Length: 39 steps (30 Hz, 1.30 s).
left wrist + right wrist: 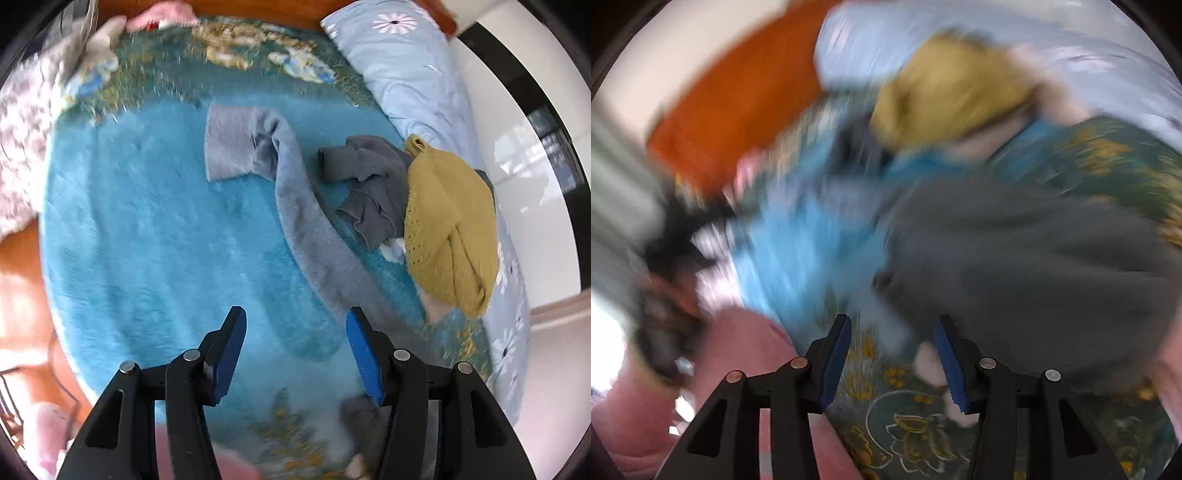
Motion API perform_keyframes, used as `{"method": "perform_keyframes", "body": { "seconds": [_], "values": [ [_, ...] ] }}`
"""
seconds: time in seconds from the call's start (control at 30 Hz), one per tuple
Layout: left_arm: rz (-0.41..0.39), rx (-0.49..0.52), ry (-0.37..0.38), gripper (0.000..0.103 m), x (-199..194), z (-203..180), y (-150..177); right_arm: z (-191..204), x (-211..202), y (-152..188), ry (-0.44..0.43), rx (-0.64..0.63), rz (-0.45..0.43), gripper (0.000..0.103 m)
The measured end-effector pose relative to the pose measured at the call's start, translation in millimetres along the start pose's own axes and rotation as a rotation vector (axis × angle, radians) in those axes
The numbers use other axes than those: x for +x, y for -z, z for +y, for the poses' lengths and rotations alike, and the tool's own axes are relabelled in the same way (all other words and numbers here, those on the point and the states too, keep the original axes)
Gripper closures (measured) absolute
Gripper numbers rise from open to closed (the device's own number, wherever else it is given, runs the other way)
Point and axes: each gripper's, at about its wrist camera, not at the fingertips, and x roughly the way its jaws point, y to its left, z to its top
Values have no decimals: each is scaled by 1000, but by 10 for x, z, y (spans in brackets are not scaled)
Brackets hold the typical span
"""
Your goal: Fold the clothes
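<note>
A light grey fleece garment (295, 199) lies stretched across the blue plush blanket (147, 240), its far end folded over, its near end reaching my left gripper. My left gripper (295, 317) is open and empty above the blanket, its right finger close to the grey cloth. A dark grey garment (369, 184) lies crumpled beside a mustard knit sweater (447, 221) at the right. The right wrist view is heavily blurred. My right gripper (892, 325) is open and empty above the bed, with a dark grey garment (1015, 258) just ahead and the mustard sweater (949, 88) beyond.
A pale blue floral pillow (413, 74) runs along the bed's right side. A floral quilt (22, 129) is bunched at the left. Orange wooden floor (22, 295) shows past the bed's left edge. Pink cloth (738, 369) lies near the right gripper.
</note>
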Motion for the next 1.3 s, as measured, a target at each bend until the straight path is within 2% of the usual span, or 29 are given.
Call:
{"method": "perform_keyframes", "body": {
  "seconds": [0.07, 0.13, 0.23, 0.33, 0.4, 0.43, 0.47, 0.53, 0.67, 0.73, 0.83, 0.9, 0.93, 1.03, 1.1, 1.13, 1.2, 1.27, 1.3],
  "values": [
    [-23, 35, -30, 45, -141, 57, 64, 175, 404, -16, 68, -96, 52, 52],
    [-39, 53, -50, 45, -235, 112, 123, 295, 766, -31, 251, -229, 93, 52],
    [-36, 50, -61, 44, -247, 167, 212, 347, 1045, -11, 325, -335, 143, 52],
    [-18, 51, -70, 44, -193, 162, 274, 331, 1118, -17, 384, -405, 145, 55],
    [-23, 61, -79, 44, -199, 151, 286, 283, 1048, -91, 404, -383, 132, 93],
    [-24, 58, -81, 44, -192, 152, 288, 232, 982, -164, 387, -350, 120, 97],
    [-23, 54, -82, 44, -182, 154, 290, 164, 909, -249, 350, -298, 117, 97],
    [-12, 44, -86, 44, -144, 168, 285, 23, 682, -447, 212, -145, 100, 98],
    [4, 33, -75, 44, -88, 191, 271, -138, -37, -782, -121, 45, -36, 99],
    [11, 24, -61, 44, -63, 199, 256, -292, -509, -881, -415, 161, -161, 99],
    [32, 5, -50, 44, 1, 199, 233, -525, -1093, -982, -543, 210, -360, 99],
    [47, -3, -38, 44, 46, 178, 216, -738, -1148, -1029, -458, 241, -392, 99],
    [54, -3, -29, 44, 69, 157, 218, -794, -1073, -1023, -405, 282, -377, 99],
    [82, 13, -18, 44, 149, 79, 244, -1292, -704, -924, -129, 431, -281, 99],
    [106, 41, -24, 44, 213, 9, 268, -1635, -506, -804, -23, 541, -229, 99],
    [112, 53, -27, 44, 237, -21, 275, -1814, -463, -705, -10, 608, -223, 98],
    [120, 58, -28, 43, 284, -62, 279, -1931, -518, -594, -5, 646, -249, 95],
    [132, 52, -21, 42, 346, -102, 283, -1852, -601, -616, 1, 606, -268, 94],
    [140, 51, -15, 42, 386, -130, 291, -1771, -682, -624, 41, 561, -274, 92]
  ]
}}
